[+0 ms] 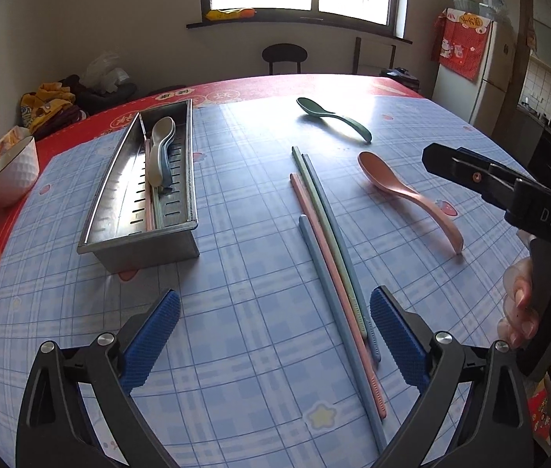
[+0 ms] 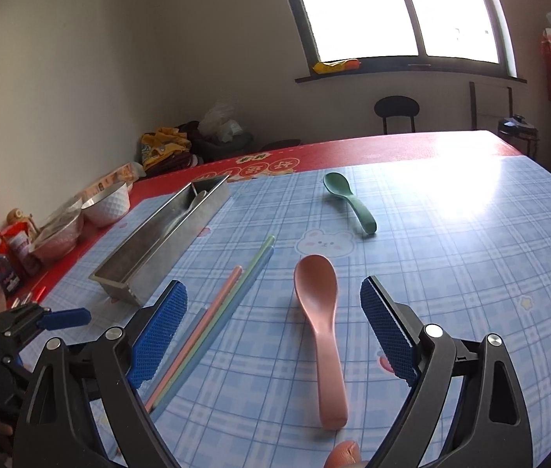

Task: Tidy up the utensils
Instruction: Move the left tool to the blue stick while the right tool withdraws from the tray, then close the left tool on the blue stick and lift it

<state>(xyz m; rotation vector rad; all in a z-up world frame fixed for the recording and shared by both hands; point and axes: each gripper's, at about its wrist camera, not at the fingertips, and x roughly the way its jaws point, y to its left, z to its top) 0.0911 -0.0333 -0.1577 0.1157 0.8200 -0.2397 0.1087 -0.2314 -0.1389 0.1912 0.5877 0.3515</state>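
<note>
Right wrist view: the pink spoon (image 2: 321,335) is framed, untouched, between the spread right gripper (image 2: 273,335); the left gripper (image 1: 275,337) is likewise spread, empty.

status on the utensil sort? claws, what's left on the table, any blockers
Left claw open, empty; right claw open over pink spoon. Metal tray holds a few utensils; green spoon and chopsticks lie loose. No blockers.

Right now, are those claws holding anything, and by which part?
Nothing. The left gripper and right gripper are both open; the pink spoon lies untouched between the right's fingers.
</note>
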